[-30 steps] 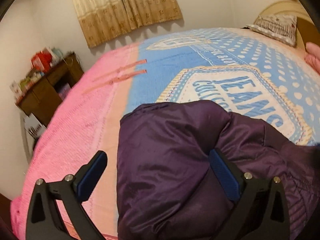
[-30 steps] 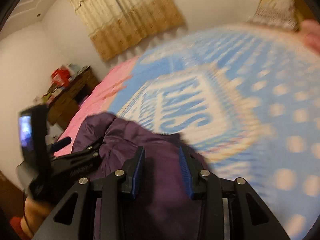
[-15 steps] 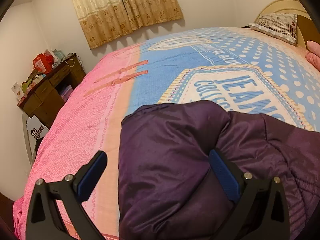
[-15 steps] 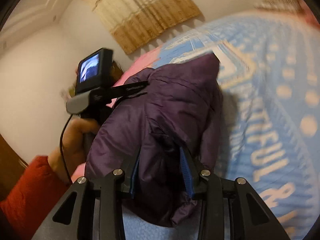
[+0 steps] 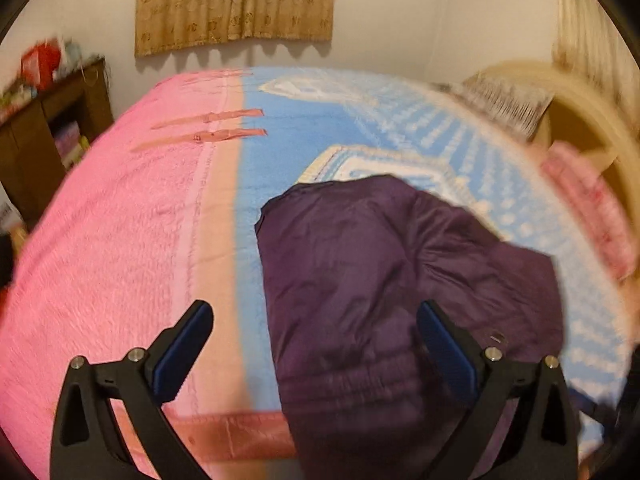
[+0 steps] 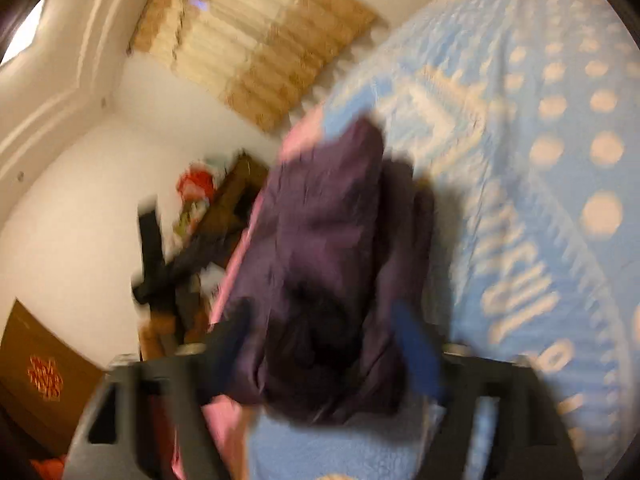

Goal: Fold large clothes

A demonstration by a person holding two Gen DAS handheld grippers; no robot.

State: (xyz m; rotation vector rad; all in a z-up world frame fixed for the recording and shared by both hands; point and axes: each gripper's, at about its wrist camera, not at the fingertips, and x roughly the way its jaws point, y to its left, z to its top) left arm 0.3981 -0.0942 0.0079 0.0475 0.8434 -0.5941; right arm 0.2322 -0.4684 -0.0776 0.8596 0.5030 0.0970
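Since the frame half a second ago the left view has swung toward the headboard and pulled back, so the dark purple quilted jacket [image 5: 400,280] now sits further from the lens, and more of the bed's foot edge shows below it. In the right view, the hand and small screen that stood beside the jacket have slid out of clear sight, and the whole picture has smeared with motion.

The jacket lies bunched in a rough folded heap on the blue, dotted half of the bedspread [image 5: 280,152], close to the seam where the pink half [image 5: 100,220] begins. In the right view the same jacket [image 6: 320,240] fills the centre, running up from between the fingers.

The left tongs [image 5: 316,344] stand wide apart, blue pads facing each other, one finger over the pink cloth and the other over the jacket's near part; nothing is clamped between them. The right tongs [image 6: 324,344] are blurred; purple fabric sits between the two fingers, but I cannot tell whether they are pinching it.

Further out, a beige patterned curtain [image 5: 236,4] hangs on the white wall behind the bed, a dark wooden cabinet [image 5: 52,128] with cluttered items stands beside the pink side, and a patterned pillow [image 5: 504,100] rests by the pale headboard [image 5: 592,120].
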